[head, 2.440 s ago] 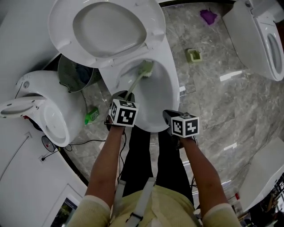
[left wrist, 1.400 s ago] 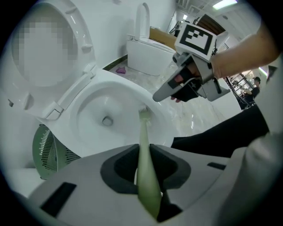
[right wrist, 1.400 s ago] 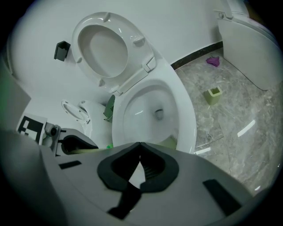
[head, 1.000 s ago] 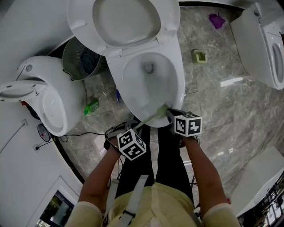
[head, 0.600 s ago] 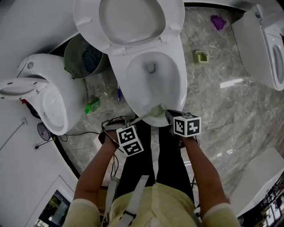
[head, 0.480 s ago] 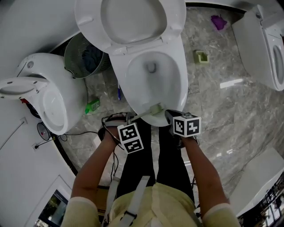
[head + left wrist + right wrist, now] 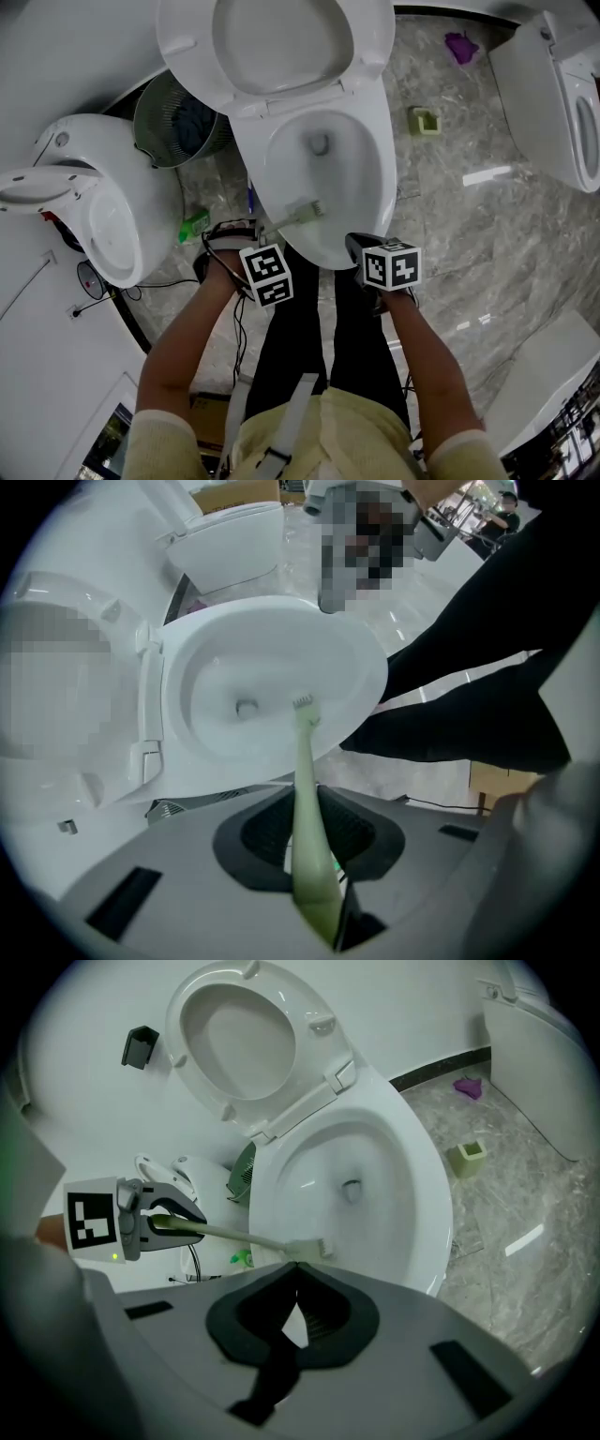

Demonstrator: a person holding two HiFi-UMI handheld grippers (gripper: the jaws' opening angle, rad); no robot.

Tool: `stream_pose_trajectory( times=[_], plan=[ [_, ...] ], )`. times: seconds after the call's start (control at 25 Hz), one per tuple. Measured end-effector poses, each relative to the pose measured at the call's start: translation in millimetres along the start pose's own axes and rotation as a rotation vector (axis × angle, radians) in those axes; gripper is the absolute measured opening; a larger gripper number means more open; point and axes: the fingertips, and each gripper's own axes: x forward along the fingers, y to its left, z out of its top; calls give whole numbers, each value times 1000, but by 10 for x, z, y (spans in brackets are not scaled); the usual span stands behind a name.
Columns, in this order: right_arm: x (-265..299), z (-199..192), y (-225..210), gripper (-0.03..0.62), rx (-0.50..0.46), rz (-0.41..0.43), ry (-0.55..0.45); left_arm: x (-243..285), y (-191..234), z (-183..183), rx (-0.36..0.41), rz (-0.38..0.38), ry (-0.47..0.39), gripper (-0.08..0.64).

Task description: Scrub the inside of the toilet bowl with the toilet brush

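Observation:
The white toilet bowl [image 7: 375, 178] stands open in front of me, its seat and lid [image 7: 281, 42] raised. A pale green toilet brush [image 7: 302, 211] reaches into the bowl, its head against the near inner wall, below the drain. My left gripper [image 7: 242, 239] is shut on the brush handle [image 7: 305, 799] at the bowl's near-left side. The bristle head [image 7: 303, 705] points at the bowl's inside [image 7: 244, 682]. My right gripper [image 7: 356, 247] hovers at the bowl's near-right rim, shut and empty. From the right gripper [image 7: 295, 1267] I see the brush [image 7: 307, 1248] and the left gripper [image 7: 155, 1221].
A mesh wastebasket [image 7: 176, 127] stands left of the bowl, beside a second toilet [image 7: 94, 225]. A third toilet [image 7: 562, 94] is at the right. On the marble floor lie a green bottle [image 7: 195, 225], a small green box [image 7: 424, 120], a purple object [image 7: 461, 45] and cables [image 7: 159, 281].
The brush head has slid from the bowl's near-right rim leftward and further in along the near wall. My left gripper rose and shifted left. The right gripper stayed put.

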Motion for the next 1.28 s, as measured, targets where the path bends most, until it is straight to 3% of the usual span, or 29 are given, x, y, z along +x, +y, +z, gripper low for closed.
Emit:
stream_pose_trajectory(
  times=[0.28,0.52,0.76,1.28],
  plan=[
    [9,70,-28,15,8,-5,-4,122,258,-141,-1,25,74,83],
    [3,166,-73,15,25,-11,-13,172,546,-247,-44,92,116,83],
    [-3,302,-76,15,31,-9,-17,191,909,-294,-22,167,169,83],
    [-185,726,-49,15,57,5,-90,66,1421,-181,-58,209,120,83]
  ],
)
